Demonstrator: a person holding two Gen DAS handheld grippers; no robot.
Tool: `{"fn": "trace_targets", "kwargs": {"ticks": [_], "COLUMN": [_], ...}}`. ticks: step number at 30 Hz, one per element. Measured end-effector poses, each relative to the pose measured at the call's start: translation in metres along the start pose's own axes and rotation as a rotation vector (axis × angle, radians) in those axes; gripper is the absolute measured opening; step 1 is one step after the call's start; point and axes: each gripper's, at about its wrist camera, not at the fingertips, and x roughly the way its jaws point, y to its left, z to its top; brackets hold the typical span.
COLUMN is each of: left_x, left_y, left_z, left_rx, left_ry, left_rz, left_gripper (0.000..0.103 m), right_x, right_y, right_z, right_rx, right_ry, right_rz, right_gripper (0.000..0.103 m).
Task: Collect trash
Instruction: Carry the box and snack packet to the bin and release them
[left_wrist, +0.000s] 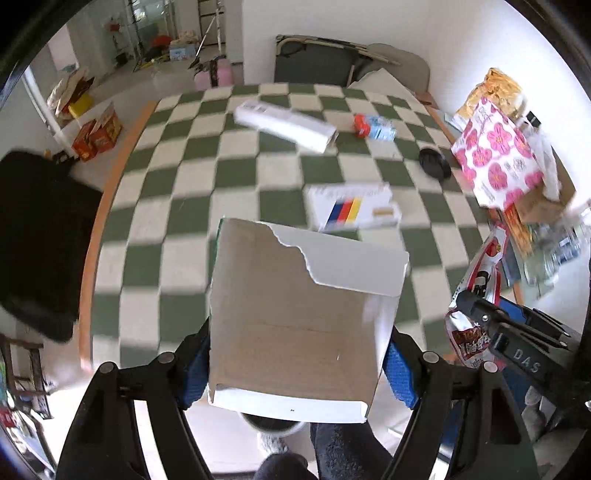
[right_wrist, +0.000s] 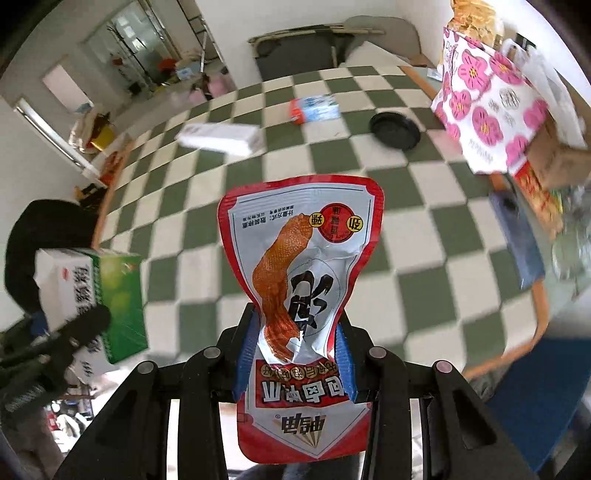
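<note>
Carrying trash | our left gripper clenched an opened carton | right gripper clamped a snack wrapper, long axis toward 12 o'clock | remaining flat box at 1 o'clock, nearer left.

The right gripper pinches a red and white snack packet between its blue pads, the packet standing up above a green and white checked table. At the left edge the left gripper carries a green and white box. Farther back on the table lie a long white box, a small blue and red carton and a black lid, with a pink flowered bag at the right.
</note>
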Motion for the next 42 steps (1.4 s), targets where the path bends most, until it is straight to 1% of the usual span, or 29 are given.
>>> {"fn": "trace_targets", "kwargs": {"ticks": [2,3,4,7,9,10,12,14,16,19,22,23,25,26,27,29,30,31,32,34,35,36,37,38,39,40,41,42], "left_x": [-0.006,-0.006,-0.005,0.003,0.015,0.024,0.048,0.080,0.110,0.175,0.244,0.265,0.297,0.315,0.332,0.357,0.369,0.378,0.382,0.391,0.392,0.392,0.391,0.388,0.384,0.379,0.374,0.371], "left_y": [0.021,0.029,0.038,0.057,0.068,0.074,0.084,0.094,0.101,0.111,0.123,0.126,0.128,0.129,0.131,0.134,0.135,0.135,0.137,0.143,0.145,0.148,0.149,0.150,0.153,0.153,0.153,0.154], "left_z": [-0.036,-0.049,-0.066,-0.110,-0.140,-0.155,-0.178,-0.201,-0.216,-0.240,-0.260,-0.266,-0.278,-0.283,-0.287,-0.295,-0.298,-0.302,-0.304,-0.310,-0.312,-0.314,-0.316,-0.317,-0.318,-0.319,-0.319,-0.319], "left_rx": [-0.024,-0.031,-0.036,-0.045,-0.053,-0.065,-0.097,-0.140,-0.164,-0.189,-0.239,-0.253,-0.265,-0.269,-0.276,-0.276,-0.275,-0.271,-0.262,-0.247,-0.251,-0.256,-0.257,-0.253,-0.250,-0.247,-0.248,-0.249], "left_ry": [0.025,0.040,0.065,0.130,0.181,0.211,0.273,0.339,0.385,0.453,0.512,0.527,0.556,0.567,0.575,0.585,0.583,0.576,0.571,0.564,0.557,0.547,0.539,0.527,0.519,0.514,0.510,0.506], "left_rz": [-0.012,-0.017,-0.020,-0.034,-0.041,-0.049,-0.062,-0.081,-0.089,-0.094,-0.107,-0.122,-0.129,-0.129,-0.141,-0.133,-0.124,-0.106,-0.084,-0.021,-0.008,0.007,0.028,0.063,0.081,0.091,0.093,0.099], "left_gripper": [0.076,0.076,0.076,0.076,0.076,0.076,0.076,0.076,0.076,0.076,0.076,0.076,0.076,0.077,0.079,0.082,0.091,0.102,0.103,0.103,0.103,0.103,0.103,0.103,0.103,0.103,0.103,0.103], "right_x": [-0.008,-0.011,-0.012,-0.004,0.005,0.014,0.033,0.058,0.087,0.142,0.211,0.231,0.274,0.289,0.312,0.345,0.363,0.379,0.391,0.414,0.421,0.425,0.428,0.428,0.427,0.423,0.421,0.416], "right_y": [0.013,0.020,0.024,0.038,0.042,0.043,0.042,0.037,0.029,0.013,-0.006,-0.011,-0.020,-0.024,-0.027,-0.031,-0.031,-0.032,-0.032,-0.032,-0.032,-0.032,-0.031,-0.028,-0.025,-0.022,-0.021,-0.018], "right_z": [-0.038,-0.060,-0.074,-0.131,-0.160,-0.178,-0.202,-0.227,-0.247,-0.278,-0.309,-0.316,-0.331,-0.336,-0.345,-0.355,-0.361,-0.365,-0.370,-0.376,-0.377,-0.378,-0.378,-0.377,-0.377,-0.376,-0.374,-0.372], "right_rx": [0.018,0.026,0.030,0.045,0.048,0.051,0.066,0.088,0.112,0.155,0.199,0.208,0.226,0.234,0.241,0.246,0.243,0.244,0.246,0.237,0.226,0.211,0.196,0.173,0.148,0.123,0.105,0.081], "right_ry": [0.017,0.033,0.045,0.122,0.165,0.196,0.243,0.296,0.334,0.388,0.450,0.467,0.497,0.508,0.527,0.540,0.551,0.562,0.567,0.576,0.577,0.576,0.575,0.573,0.569,0.562,0.559,0.553], "right_rz": [0.019,0.024,0.027,0.036,0.038,0.039,0.046,0.056,0.064,0.072,0.081,0.085,0.092,0.093,0.095,0.103,0.105,0.115,0.125,0.126,0.117,0.101,0.084,0.064,0.043,0.021,0.001,-0.026], "right_gripper": [0.040,0.040,0.040,0.040,0.040,0.040,0.040,0.040,0.040,0.040,0.040,0.040,0.040,0.040,0.041,0.043,0.045,0.045,0.049,0.059,0.070,0.078,0.081,0.085,0.091,0.094,0.100,0.102]}}
